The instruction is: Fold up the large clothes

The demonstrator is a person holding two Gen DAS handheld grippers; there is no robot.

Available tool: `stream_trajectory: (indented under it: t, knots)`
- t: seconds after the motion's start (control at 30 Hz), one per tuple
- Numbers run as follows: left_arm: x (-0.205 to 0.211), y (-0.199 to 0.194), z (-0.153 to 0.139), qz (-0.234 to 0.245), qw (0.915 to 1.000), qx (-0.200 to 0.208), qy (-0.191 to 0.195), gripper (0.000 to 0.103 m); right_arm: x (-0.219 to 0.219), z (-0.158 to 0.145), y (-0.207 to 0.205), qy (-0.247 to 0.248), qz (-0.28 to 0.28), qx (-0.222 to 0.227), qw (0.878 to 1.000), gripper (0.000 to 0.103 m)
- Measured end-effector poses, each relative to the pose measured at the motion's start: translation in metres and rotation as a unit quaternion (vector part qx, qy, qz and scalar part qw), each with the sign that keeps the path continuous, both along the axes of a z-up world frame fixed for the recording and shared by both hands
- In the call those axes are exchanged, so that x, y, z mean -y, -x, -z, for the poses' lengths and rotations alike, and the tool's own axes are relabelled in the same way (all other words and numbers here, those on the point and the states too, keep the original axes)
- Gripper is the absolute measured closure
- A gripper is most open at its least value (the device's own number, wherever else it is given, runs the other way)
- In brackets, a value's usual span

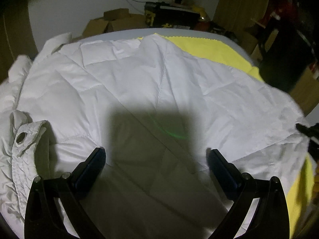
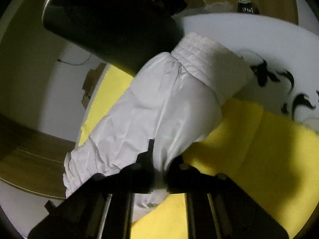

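The white padded jacket [image 1: 139,83] lies spread across the yellow cloth [image 1: 209,49], filling the middle of the left wrist frame. The left gripper [image 1: 156,155] hovers over its body with jaws wide apart, holding nothing. In the right wrist view, the right gripper [image 2: 159,165] is pinched shut on the sleeve [image 2: 159,103], whose long axis runs from the jaws toward the ribbed cuff [image 2: 201,55] at upper right; blur hides the pads. Cardboard boxes [image 1: 117,22] stand behind, contents unseen.
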State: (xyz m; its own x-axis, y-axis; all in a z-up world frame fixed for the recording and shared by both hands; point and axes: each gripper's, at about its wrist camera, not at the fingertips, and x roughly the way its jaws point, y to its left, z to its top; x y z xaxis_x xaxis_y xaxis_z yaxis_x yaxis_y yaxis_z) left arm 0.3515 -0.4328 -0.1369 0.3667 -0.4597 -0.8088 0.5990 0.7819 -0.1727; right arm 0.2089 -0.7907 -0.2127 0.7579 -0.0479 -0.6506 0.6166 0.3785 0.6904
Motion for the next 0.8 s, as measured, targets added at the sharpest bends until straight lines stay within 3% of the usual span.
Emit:
stream_trajectory:
  t: [0.07, 0.13, 0.27, 0.4, 0.53, 0.63, 0.7, 0.8]
  knots:
    - [-0.014, -0.01, -0.013, -0.004, 0.9977, -0.05, 0.047, 0.0, -0.003, -0.01, 0.0, 0.018, 0.003, 0.001, 1.0, 0.096]
    - [-0.035, -0.012, -0.038, -0.022, 0.993, -0.059, 0.1, 0.0, -0.011, -0.029, 0.002, 0.048, 0.0, 0.019, 0.999, 0.096]
    - [-0.101, 0.015, -0.118, -0.032, 0.9839, 0.019, 0.175, 0.0, -0.036, -0.081, -0.001, 0.113, -0.013, 0.061, 0.992, 0.097]
    - [-0.184, 0.053, -0.165, -0.048, 0.9732, 0.061, 0.216, 0.0, -0.086, -0.145, -0.031, 0.189, -0.05, 0.096, 0.976, 0.097]
    - [-0.285, 0.089, -0.168, -0.093, 0.9651, 0.069, 0.235, 0.0, -0.162, -0.206, -0.062, 0.265, -0.111, 0.122, 0.95, 0.097]
    - [-0.353, 0.11, -0.159, -0.144, 0.9552, 0.058, 0.252, 0.0, -0.234, -0.234, -0.095, 0.291, -0.174, 0.129, 0.932, 0.097]
    - [-0.399, 0.126, -0.146, -0.18, 0.9453, 0.048, 0.267, 0.0, -0.286, -0.242, -0.12, 0.303, -0.216, 0.117, 0.921, 0.098]
    - [-0.467, 0.157, -0.124, -0.244, 0.9267, 0.046, 0.282, 0.0, -0.36, -0.23, -0.155, 0.299, -0.281, 0.1, 0.907, 0.099]
